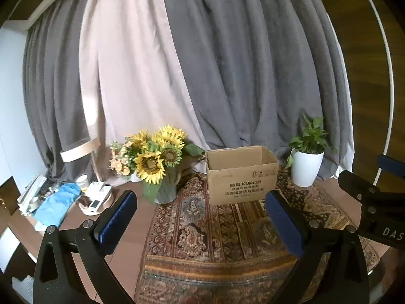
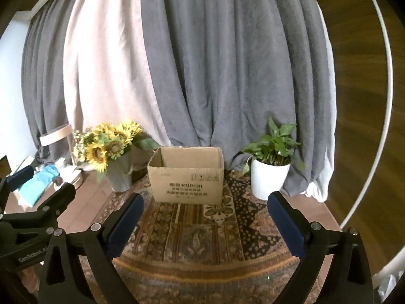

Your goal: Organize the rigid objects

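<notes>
An open brown cardboard box [image 1: 241, 176] [image 2: 186, 176] stands upright on a patterned rug, its flaps up and its inside hidden from me. My left gripper [image 1: 201, 201] hangs open well short of the box, nothing between its blue pads. My right gripper [image 2: 205, 202] is open just as wide and empty, also short of the box. Each gripper shows at the edge of the other's view: the right one [image 1: 379, 202] at the right, the left one [image 2: 38, 202] at the left.
A grey vase of sunflowers [image 1: 154, 162] [image 2: 111, 152] stands left of the box, a white potted plant [image 1: 307, 159] [image 2: 272, 167] to its right. Grey and pale curtains [image 2: 202, 63] hang behind. Clutter, a blue cloth [image 1: 59, 200] and a round tray [image 1: 95, 204] lie at far left.
</notes>
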